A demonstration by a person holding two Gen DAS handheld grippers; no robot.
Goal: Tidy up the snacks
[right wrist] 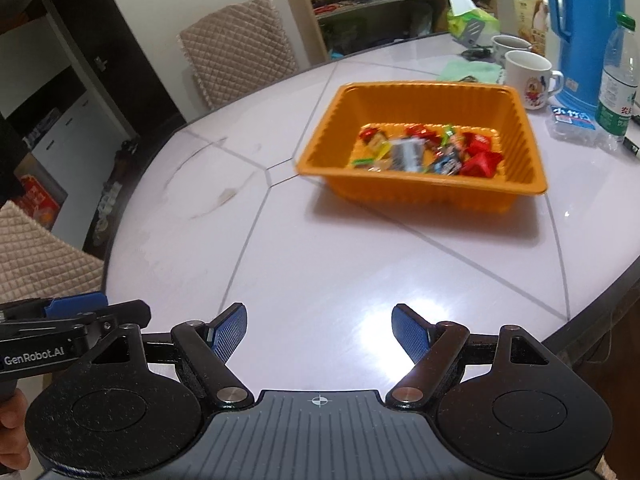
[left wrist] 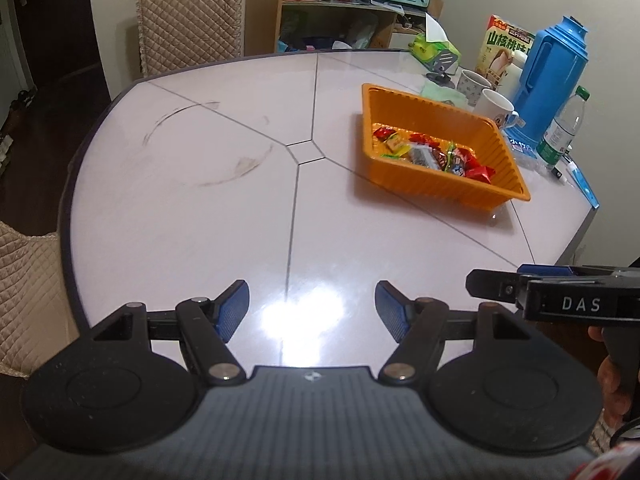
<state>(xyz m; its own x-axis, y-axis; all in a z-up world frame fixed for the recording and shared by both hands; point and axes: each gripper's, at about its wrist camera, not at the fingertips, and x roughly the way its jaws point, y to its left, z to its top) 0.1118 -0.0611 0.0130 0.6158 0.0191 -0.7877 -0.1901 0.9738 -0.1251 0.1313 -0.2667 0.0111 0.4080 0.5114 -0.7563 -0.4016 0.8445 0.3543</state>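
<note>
I've got both tools spread wide over the glossy table (left wrist: 180, 200), left gripper (left wrist: 312, 308) and right gripper (right wrist: 318, 334) holding nothing. Ahead and to their right, the ribbed orange plastic tray (right wrist: 424, 98) holds the crinkly wrapped snacks (right wrist: 432, 152) (slightly blurred).

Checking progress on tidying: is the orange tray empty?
No. The orange tray holds wrapped snacks piled on its floor, with bare table around it.

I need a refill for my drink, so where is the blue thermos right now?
The blue thermos stands at the table's far right edge in both wrist views, behind the white mug and beside the water bottle, beyond the orange tray.
</note>
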